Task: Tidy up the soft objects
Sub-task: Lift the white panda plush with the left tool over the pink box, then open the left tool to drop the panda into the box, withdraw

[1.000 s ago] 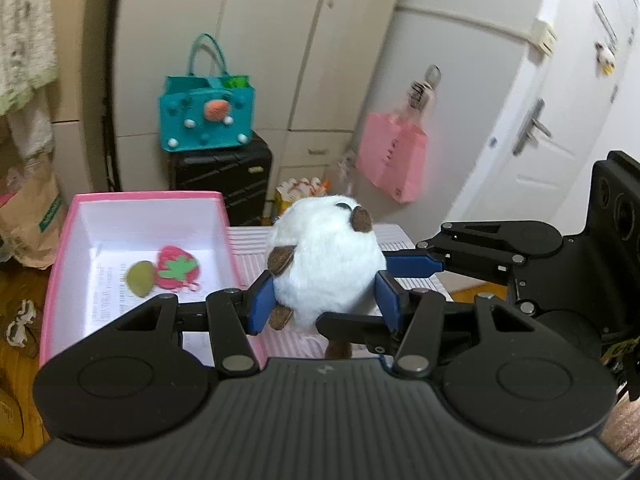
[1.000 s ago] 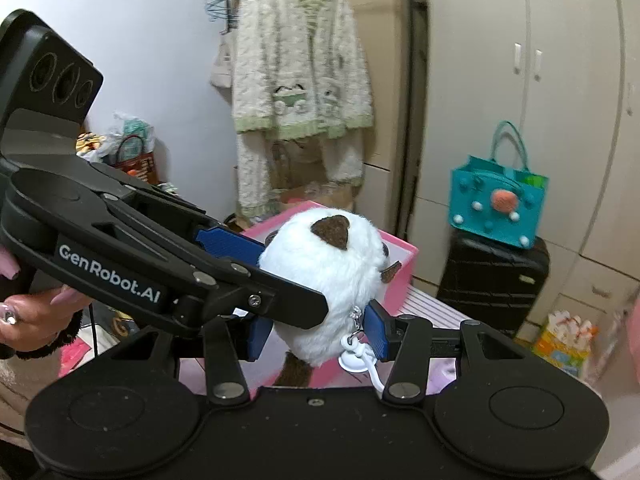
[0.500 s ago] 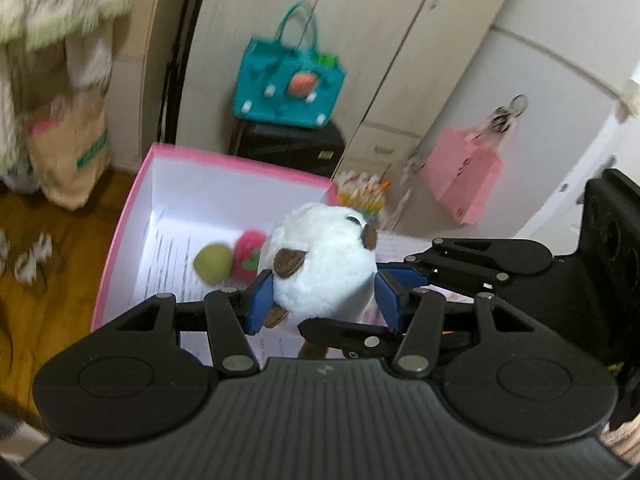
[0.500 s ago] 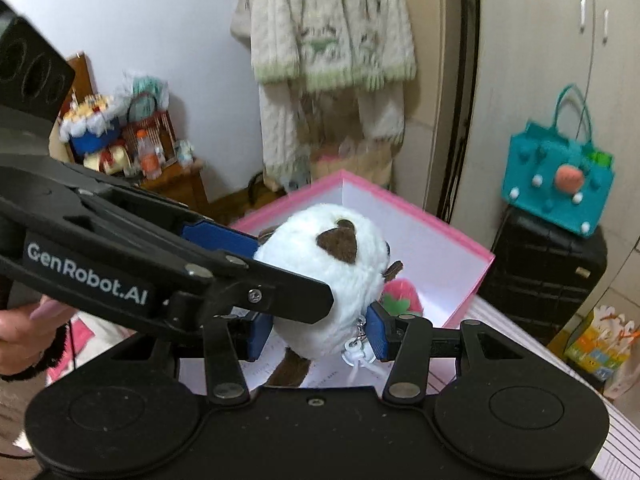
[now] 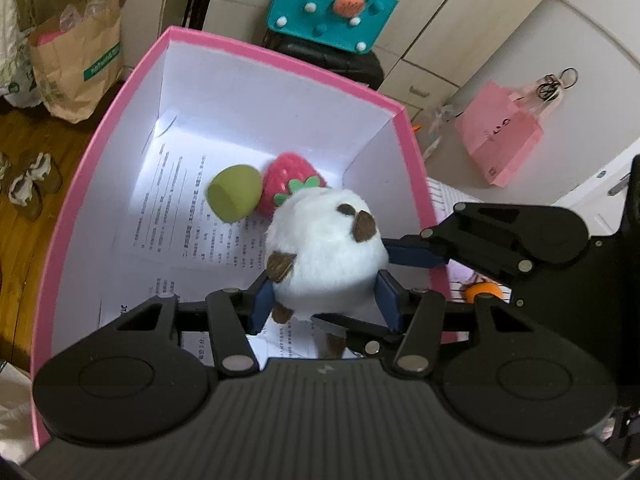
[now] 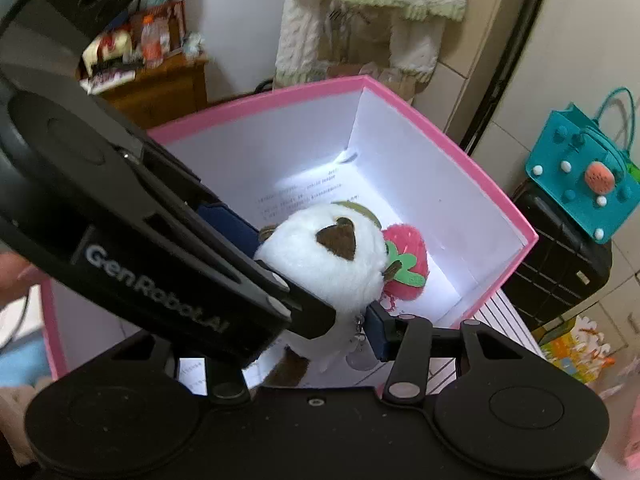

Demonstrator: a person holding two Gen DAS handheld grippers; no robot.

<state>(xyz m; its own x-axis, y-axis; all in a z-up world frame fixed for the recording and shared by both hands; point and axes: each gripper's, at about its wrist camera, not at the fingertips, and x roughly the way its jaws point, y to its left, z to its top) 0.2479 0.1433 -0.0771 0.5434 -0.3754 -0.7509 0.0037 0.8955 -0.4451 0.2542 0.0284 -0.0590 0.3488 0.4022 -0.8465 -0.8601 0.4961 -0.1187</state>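
A round white plush with brown patches point(image 5: 324, 260) is held by both grippers at once, above the open pink box point(image 5: 280, 56). My left gripper point(image 5: 324, 300) is shut on it from the near side. My right gripper point(image 6: 316, 316) is shut on the same plush point(image 6: 320, 268) and crosses in from the right; its blue finger point(image 5: 412, 256) shows in the left wrist view. Inside the box lie a red plush strawberry point(image 5: 286, 182) and a green plush ball point(image 5: 234, 196) on printed paper sheets.
A teal felt bag point(image 5: 332, 8) sits on a black suitcase point(image 6: 560, 256) behind the box. A pink bag point(image 5: 504, 136) hangs on the door at right. A brown paper bag point(image 5: 76, 60) stands on the wooden floor at left. A striped cloth point(image 6: 504, 320) lies right of the box.
Both grippers carried the white plush forward and tilted down. It now hangs over the inside of the pink box, close above the strawberry, instead of in front of the box.
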